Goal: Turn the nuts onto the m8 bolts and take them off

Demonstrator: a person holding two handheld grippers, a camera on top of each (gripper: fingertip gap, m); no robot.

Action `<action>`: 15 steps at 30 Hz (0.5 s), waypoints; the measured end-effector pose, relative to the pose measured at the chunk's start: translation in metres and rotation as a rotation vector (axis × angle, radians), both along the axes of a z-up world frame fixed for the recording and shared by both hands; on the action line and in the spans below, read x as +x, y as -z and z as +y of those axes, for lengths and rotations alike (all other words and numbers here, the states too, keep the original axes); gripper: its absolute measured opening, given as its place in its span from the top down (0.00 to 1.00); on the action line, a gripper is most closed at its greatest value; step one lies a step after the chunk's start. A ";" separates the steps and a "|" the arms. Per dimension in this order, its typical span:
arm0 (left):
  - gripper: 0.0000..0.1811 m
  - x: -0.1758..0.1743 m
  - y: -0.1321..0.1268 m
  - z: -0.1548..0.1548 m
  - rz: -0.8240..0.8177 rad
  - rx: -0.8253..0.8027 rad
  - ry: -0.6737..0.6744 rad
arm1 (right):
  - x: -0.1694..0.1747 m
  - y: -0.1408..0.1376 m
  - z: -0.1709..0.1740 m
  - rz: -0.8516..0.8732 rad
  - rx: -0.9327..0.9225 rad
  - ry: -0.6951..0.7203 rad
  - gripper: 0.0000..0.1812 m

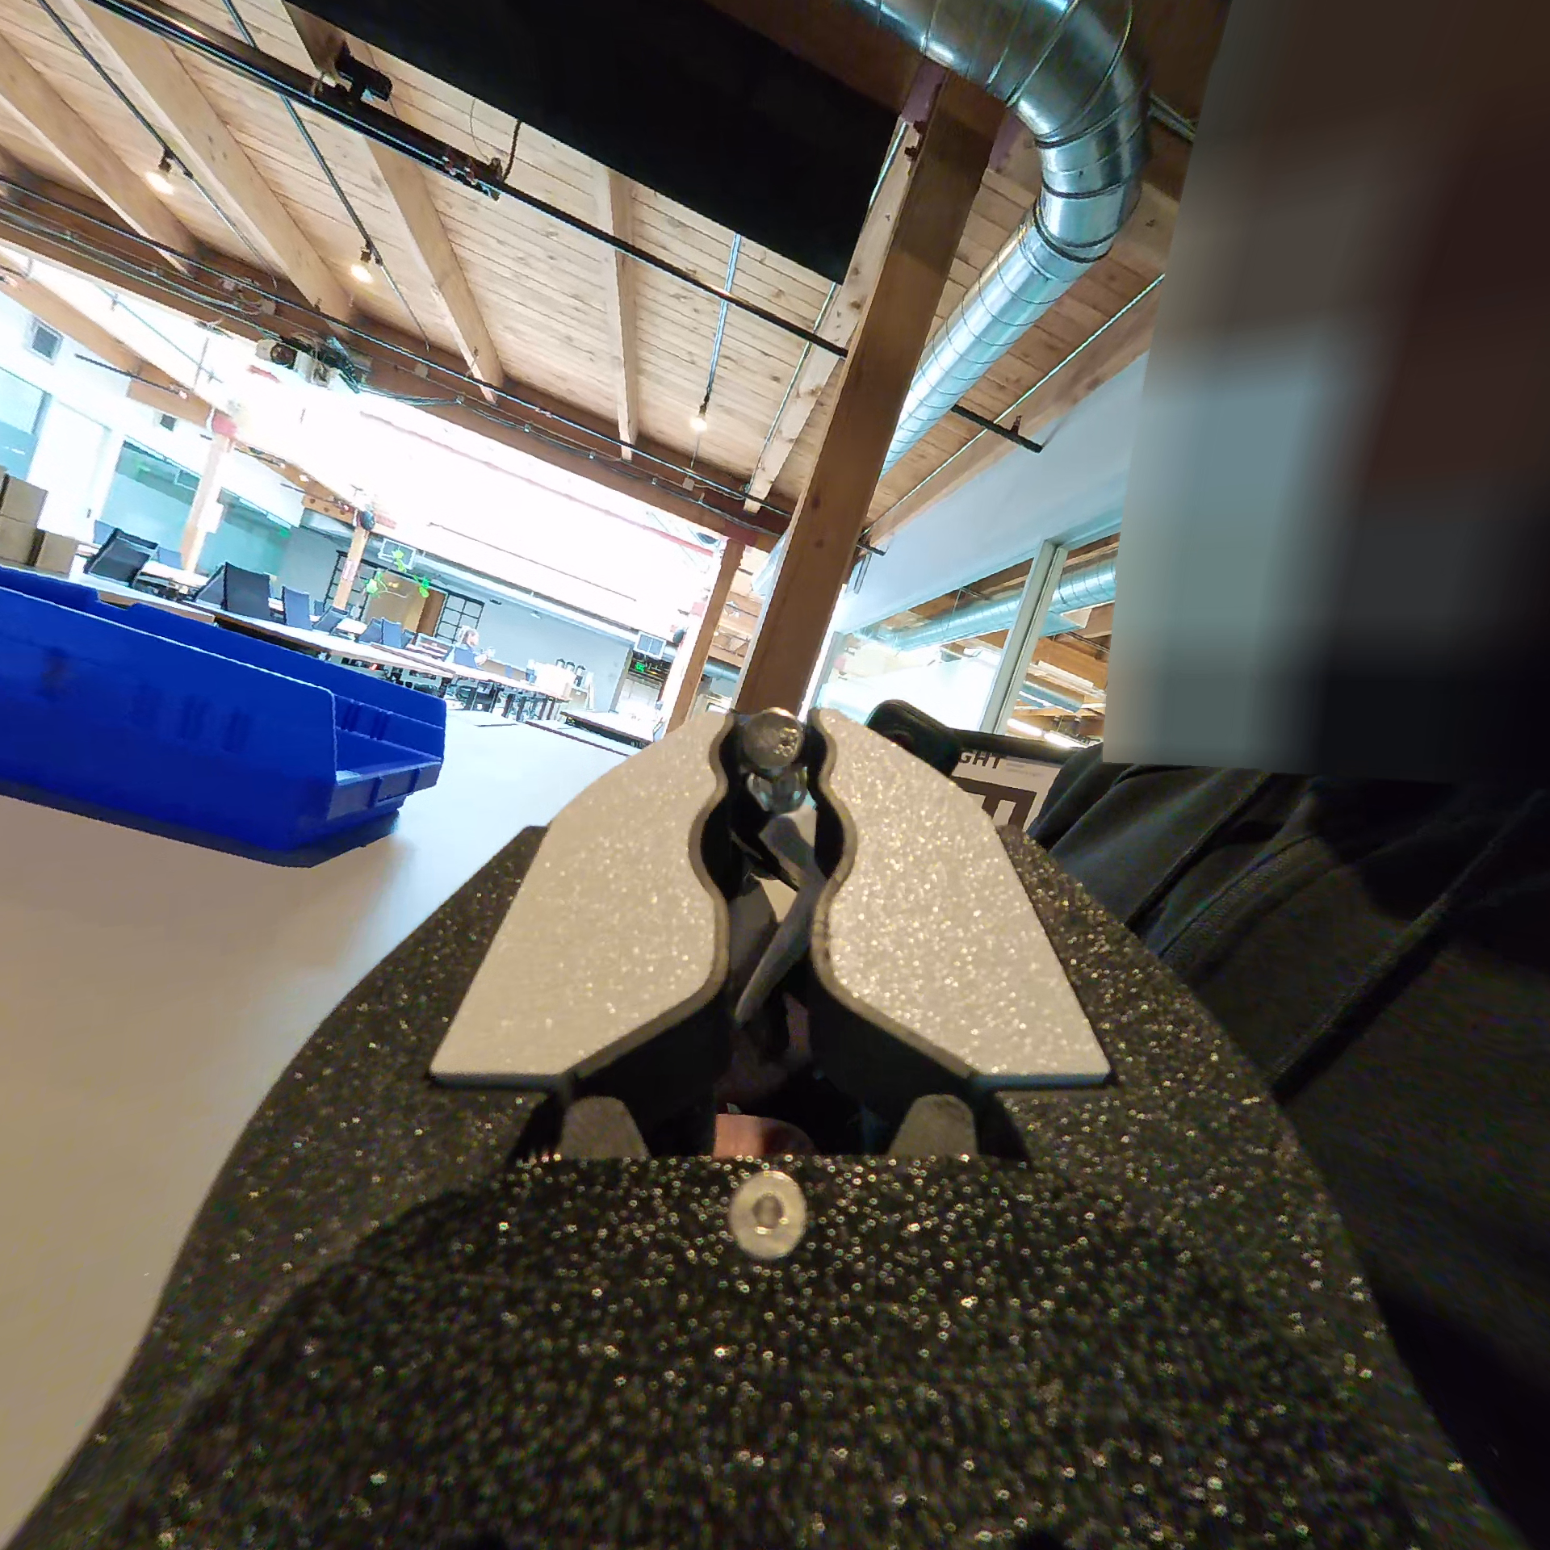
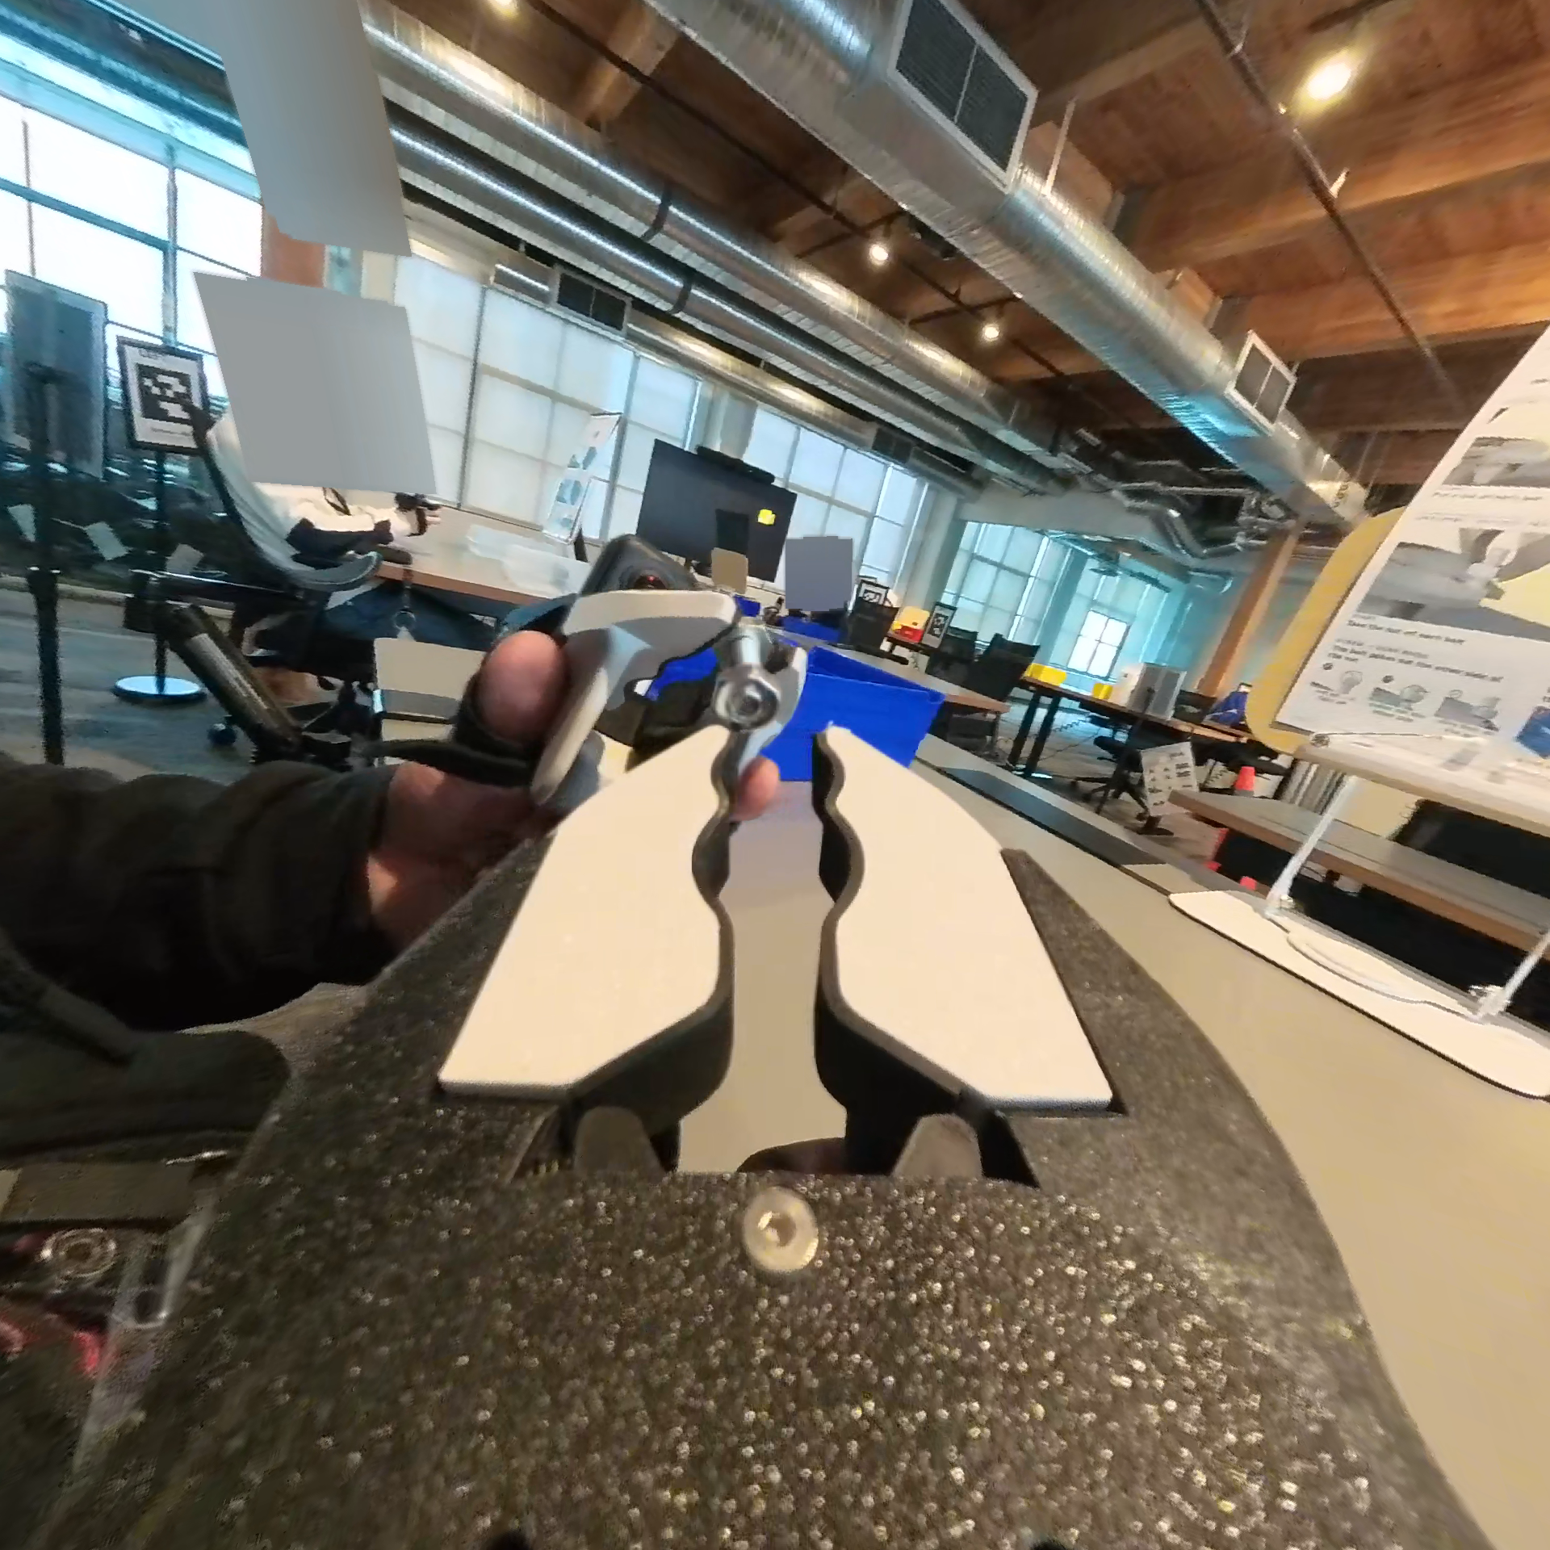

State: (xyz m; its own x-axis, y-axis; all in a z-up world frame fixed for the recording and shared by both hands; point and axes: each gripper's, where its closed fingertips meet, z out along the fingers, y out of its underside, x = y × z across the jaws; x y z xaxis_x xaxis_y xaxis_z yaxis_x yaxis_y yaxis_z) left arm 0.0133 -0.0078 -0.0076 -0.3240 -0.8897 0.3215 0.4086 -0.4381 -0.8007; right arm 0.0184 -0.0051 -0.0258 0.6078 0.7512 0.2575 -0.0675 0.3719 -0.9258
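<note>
Blue bin point(image 1: 210, 713) on table point(image 1: 168, 964); instruction board point(image 2: 1426, 570) right.

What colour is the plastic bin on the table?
Blue plastic bin; clearest in the left wrist view.

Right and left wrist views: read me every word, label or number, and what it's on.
I can't quote writing; these bear it.
Instruction sheet on a stand, right wrist view: print and pictures.
Marker sign, same view: black-and-white pattern, print blurred.
White label, left wrist view: letters partly hidden.
Blue bin, left wrist view: raised marks, blurred.
</note>
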 end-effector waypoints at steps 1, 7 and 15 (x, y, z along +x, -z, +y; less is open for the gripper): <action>0.92 0.000 0.000 0.000 0.000 -0.003 0.003 | 0.001 0.000 0.001 0.000 0.004 0.009 0.91; 0.92 0.002 0.001 -0.002 0.015 0.007 0.003 | 0.006 -0.006 0.000 0.034 0.032 0.034 0.92; 0.92 0.006 0.003 -0.006 0.044 0.043 -0.012 | 0.014 -0.015 -0.002 0.088 0.058 0.038 0.93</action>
State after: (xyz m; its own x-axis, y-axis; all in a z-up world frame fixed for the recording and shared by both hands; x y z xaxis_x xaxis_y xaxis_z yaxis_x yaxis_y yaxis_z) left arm 0.0196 -0.0141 -0.0111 -0.3000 -0.9067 0.2966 0.3775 -0.3984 -0.8359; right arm 0.0320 -0.0075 -0.0108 0.6579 0.7125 0.2440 -0.1322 0.4283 -0.8939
